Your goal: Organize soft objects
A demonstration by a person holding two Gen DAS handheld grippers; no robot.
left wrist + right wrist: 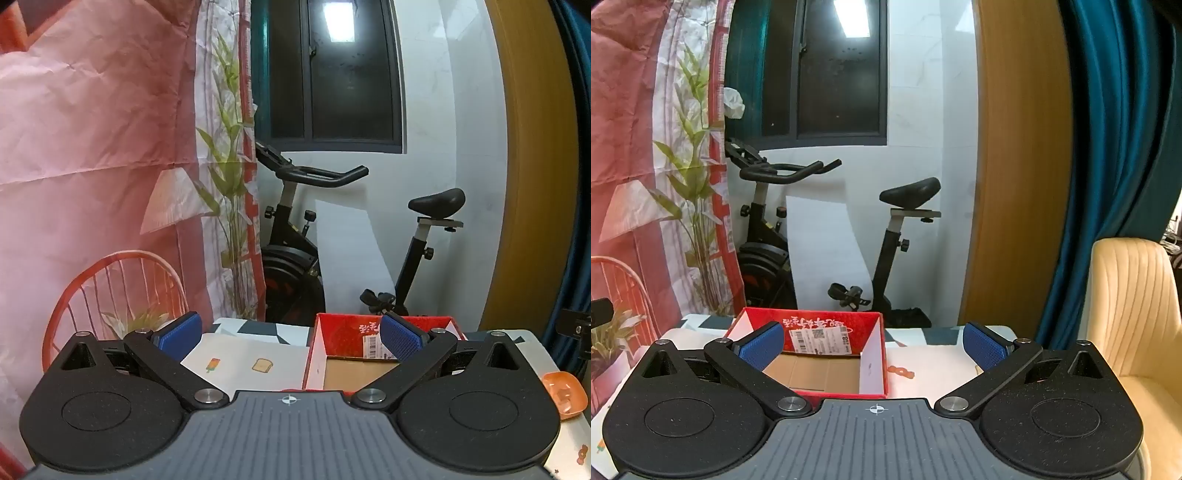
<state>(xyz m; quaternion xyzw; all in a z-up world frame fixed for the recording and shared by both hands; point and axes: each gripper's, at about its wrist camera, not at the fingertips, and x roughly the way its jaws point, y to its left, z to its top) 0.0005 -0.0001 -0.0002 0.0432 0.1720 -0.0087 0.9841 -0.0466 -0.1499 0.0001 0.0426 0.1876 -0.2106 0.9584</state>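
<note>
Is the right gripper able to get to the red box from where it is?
Probably yes. The right gripper is wide open and holds nothing, and the red box sits straight ahead of it on the table, open at the top. Nothing stands between them.

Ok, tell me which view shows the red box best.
The right wrist view: the red box sits nearly whole between the open fingers, its cardboard floor bare. The left wrist view shows the same box off to the right, partly hidden behind a blue finger pad.
</note>
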